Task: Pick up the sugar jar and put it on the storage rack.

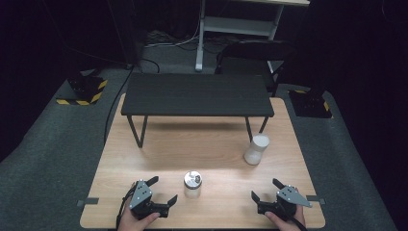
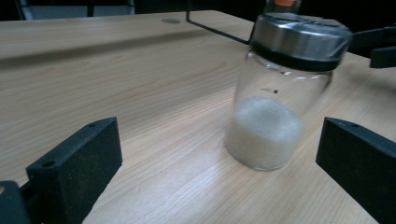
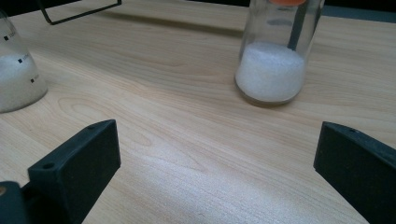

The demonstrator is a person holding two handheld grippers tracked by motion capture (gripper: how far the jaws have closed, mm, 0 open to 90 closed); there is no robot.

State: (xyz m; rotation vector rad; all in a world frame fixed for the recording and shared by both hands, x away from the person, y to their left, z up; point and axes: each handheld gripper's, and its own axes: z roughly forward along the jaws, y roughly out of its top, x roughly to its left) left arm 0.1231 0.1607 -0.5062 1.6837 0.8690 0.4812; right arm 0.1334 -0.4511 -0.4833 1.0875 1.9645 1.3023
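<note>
Metal-lidded jar (image 1: 192, 185) stands upright on the wooden table (image 1: 159, 149), just ahead and to the right of the left gripper (image 1: 160, 189), near it but not touching. Left gripper view: jar (image 2: 280, 93) sits ahead of the jaws toward the right one, white powder in the lower part, lid (image 2: 301, 37) steel with a dark band; small print on the glass too small to read. Left gripper (image 2: 219, 154) released, jaws wide apart, nothing between them. Right gripper (image 1: 265, 189) also released, jaws spread, holding nothing; the lidded jar lies well off to its left.

Second jar (image 1: 256, 149) stands ahead of the right gripper, slightly left of it, well apart. In the right gripper view its top is cut off by the frame edge; an orange bit shows at the top, white powder at the bottom (image 3: 271, 70). Lidded jar cut off at that view's left edge (image 3: 16, 79). Right gripper (image 3: 217, 154) has bare table ahead of it.

Black low bench (image 1: 197, 94) stands beyond both jars, far from both grippers. Nothing lies between the left gripper and the lidded jar. Hands partly cut off at the bottom of the high view.
</note>
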